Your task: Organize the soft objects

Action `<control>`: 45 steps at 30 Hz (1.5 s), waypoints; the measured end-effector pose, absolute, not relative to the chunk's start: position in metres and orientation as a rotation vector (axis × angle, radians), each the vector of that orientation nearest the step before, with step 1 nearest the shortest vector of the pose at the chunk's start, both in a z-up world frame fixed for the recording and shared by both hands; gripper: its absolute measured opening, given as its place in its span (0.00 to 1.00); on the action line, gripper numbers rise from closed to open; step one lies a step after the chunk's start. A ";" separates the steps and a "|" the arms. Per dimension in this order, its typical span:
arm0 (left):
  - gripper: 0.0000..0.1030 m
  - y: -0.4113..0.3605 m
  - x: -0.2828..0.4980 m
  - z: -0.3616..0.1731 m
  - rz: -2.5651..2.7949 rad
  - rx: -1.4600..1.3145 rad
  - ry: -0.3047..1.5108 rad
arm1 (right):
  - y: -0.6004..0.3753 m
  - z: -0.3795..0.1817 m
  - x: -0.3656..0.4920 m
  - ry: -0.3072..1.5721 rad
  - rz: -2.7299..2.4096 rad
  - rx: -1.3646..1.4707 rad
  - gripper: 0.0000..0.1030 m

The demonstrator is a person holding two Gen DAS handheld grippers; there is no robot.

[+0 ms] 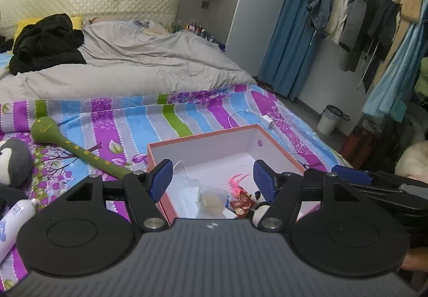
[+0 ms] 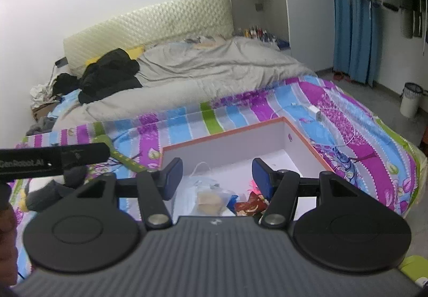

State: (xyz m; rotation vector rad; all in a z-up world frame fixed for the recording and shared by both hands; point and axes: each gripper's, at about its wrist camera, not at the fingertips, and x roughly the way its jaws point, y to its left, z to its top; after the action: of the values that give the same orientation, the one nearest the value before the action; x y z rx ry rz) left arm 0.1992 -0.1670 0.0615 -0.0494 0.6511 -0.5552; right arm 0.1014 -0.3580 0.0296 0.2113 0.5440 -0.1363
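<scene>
Left wrist view, left to right: white bottle [image 1: 12,219] at the bed's near left edge, partly cut off by the frame; grey-and-white plush toy [image 1: 13,163] just behind it; green stuffed snake-like toy [image 1: 72,147] lying diagonally on the striped sheet [image 1: 128,120], its tail end reaching toward the box's near left corner. Left gripper [image 1: 211,179] hovers over the near end of the orange-rimmed box [image 1: 203,133], jaws spread wide, nothing between them. Box sits on the sheet toward the bed's right edge. Inside, at its near end: a clear bag with white masks [image 1: 184,195], a beige item in plastic [image 1: 211,202], a red packet [image 1: 242,203], a pink feathery piece [image 1: 236,180], a small panda plush [image 1: 259,206] against the right wall. The far half of the box floor shows white. White charger and cable [image 1: 268,120] lie on the sheet just behind the box's far right corner. Grey duvet [image 1: 133,56] and black jacket [image 1: 45,42] are further up the bed. Right gripper [image 2: 218,179] hangs over the same near end of the box, fingers released and apart, gripping nothing. Bin [image 1: 330,120] stands on the floor, well right of the bed.
</scene>
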 end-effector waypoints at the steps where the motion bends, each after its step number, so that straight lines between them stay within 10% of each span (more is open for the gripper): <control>1: 0.70 -0.164 0.192 0.063 -0.556 -0.050 0.647 | -0.354 0.032 0.096 0.539 -0.136 0.208 0.58; 45: 0.72 -0.120 0.083 0.019 -0.523 0.036 0.655 | -0.322 -0.030 0.011 0.596 -0.167 0.221 0.58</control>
State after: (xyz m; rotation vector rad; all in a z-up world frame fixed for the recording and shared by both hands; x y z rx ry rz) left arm 0.0826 -0.1197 0.0186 0.0363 0.6545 -0.5229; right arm 0.0107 -0.3216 -0.0303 0.2211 0.5962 -0.1666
